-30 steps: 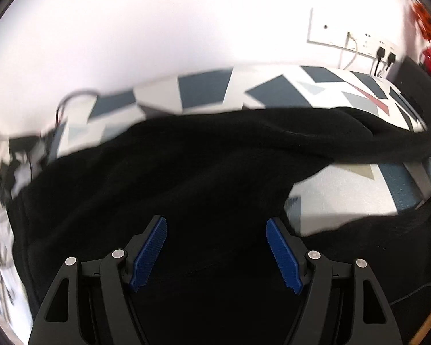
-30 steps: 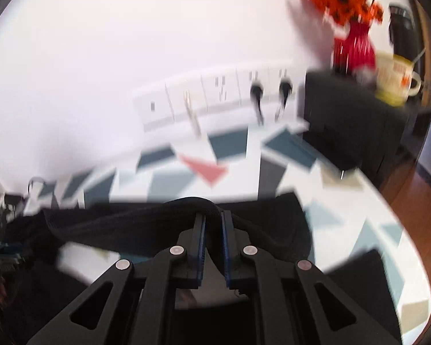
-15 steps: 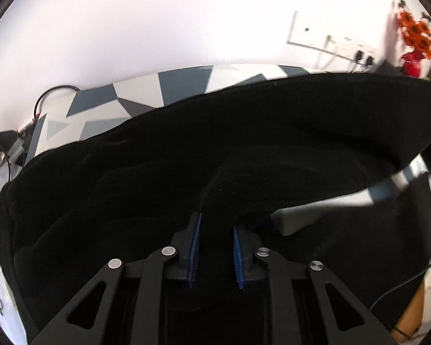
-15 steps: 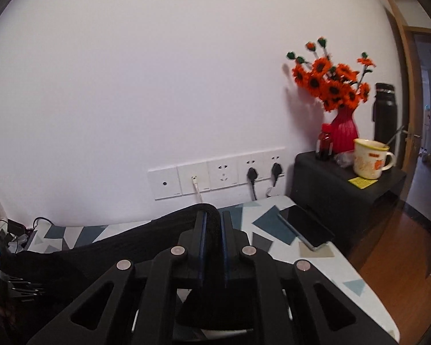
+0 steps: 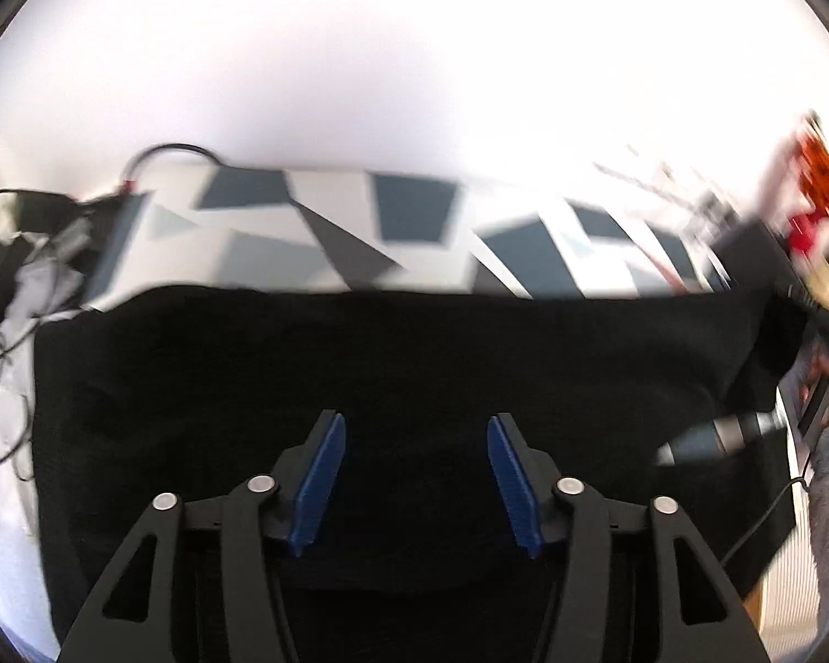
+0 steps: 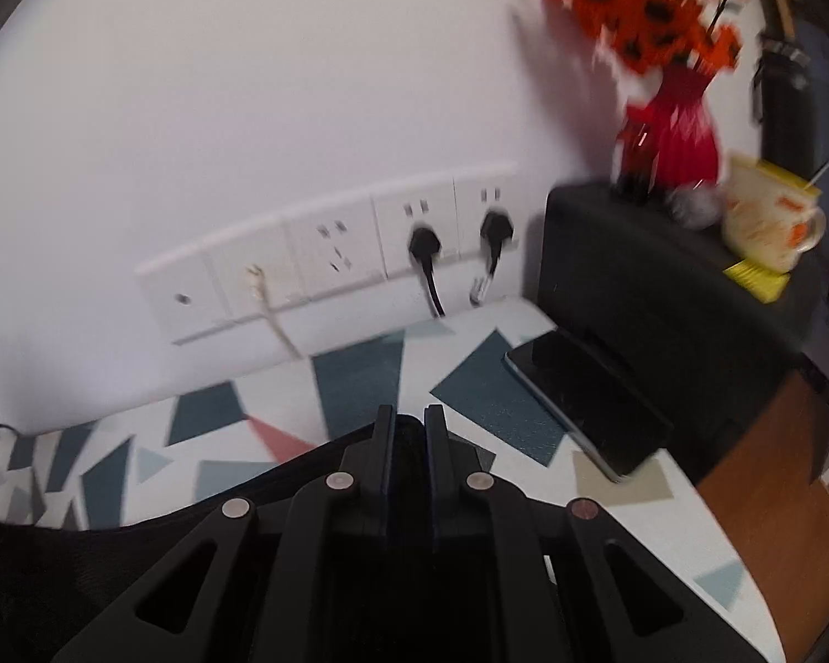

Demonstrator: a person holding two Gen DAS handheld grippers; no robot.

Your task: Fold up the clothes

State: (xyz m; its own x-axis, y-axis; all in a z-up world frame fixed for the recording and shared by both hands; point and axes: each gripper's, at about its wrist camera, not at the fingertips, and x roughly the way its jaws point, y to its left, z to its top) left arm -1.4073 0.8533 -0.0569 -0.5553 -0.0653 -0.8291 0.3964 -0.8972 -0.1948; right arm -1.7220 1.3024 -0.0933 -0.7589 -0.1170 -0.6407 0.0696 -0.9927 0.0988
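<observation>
black garment (image 5: 392, 364) spread flat on the geometric-patterned counter (image 5: 414, 232) | phone (image 6: 586, 387) beside garment, dark cabinet (image 6: 663, 287) beyond with red vase (image 6: 677, 127), mug (image 6: 768, 221) | left gripper (image 5: 414, 464) above garment, jaws apart, holding nothing | right gripper (image 6: 410, 442) jaws closed, pinching garment's edge

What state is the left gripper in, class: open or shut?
Open. The left gripper shows its two blue-padded fingers set wide apart above the black garment, with nothing gripped between them.
</observation>
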